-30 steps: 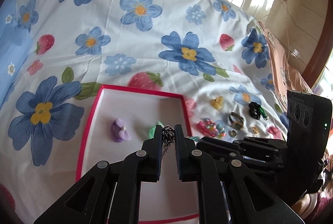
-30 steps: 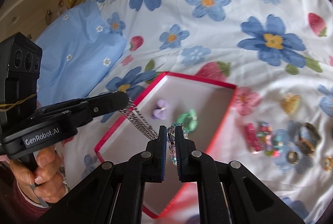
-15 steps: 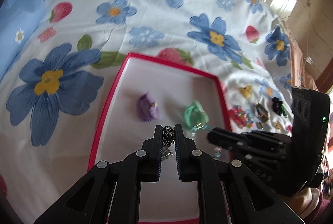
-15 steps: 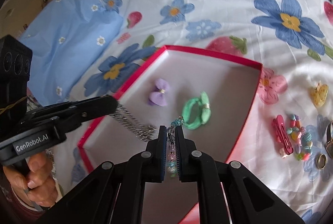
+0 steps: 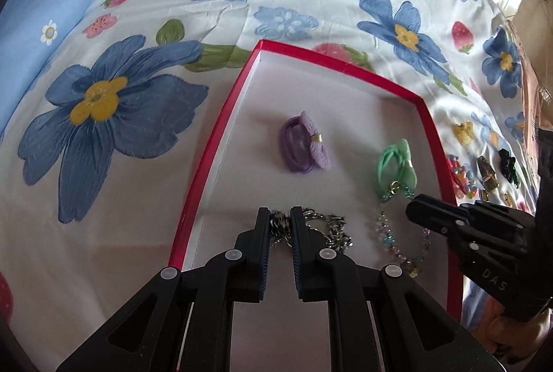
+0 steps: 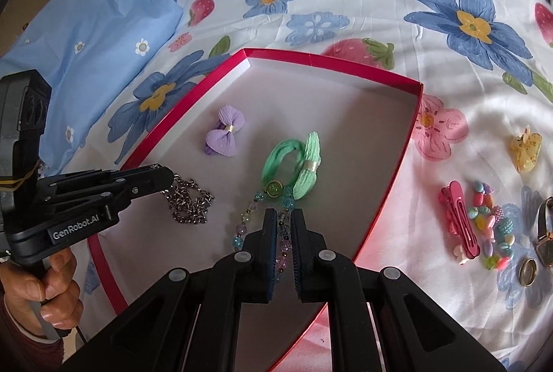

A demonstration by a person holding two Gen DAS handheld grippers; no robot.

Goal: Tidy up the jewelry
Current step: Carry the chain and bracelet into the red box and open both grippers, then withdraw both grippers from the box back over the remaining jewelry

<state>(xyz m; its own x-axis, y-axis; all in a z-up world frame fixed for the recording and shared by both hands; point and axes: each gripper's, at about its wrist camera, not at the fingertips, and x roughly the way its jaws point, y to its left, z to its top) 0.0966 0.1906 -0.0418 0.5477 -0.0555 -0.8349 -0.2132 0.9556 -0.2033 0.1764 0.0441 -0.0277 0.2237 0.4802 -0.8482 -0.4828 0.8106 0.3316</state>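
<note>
A red-rimmed box lies on the flowered bedspread, holding a purple bow and a green hair tie. My left gripper is low over the box floor, its jaws opening, with a silver chain still pinched between the tips and heaped on the floor. My right gripper is shut on a pastel beaded strand, whose loop rests on the box floor beside the green tie.
On the sheet right of the box lie a pink hair clip, colourful beads, a yellow claw clip, a watch and a ring. A blue pillow sits at the left. A hand grips the left tool.
Both grippers have sunk into the box. The chain and the beaded strand, hanging before, now rest on the box floor.
</note>
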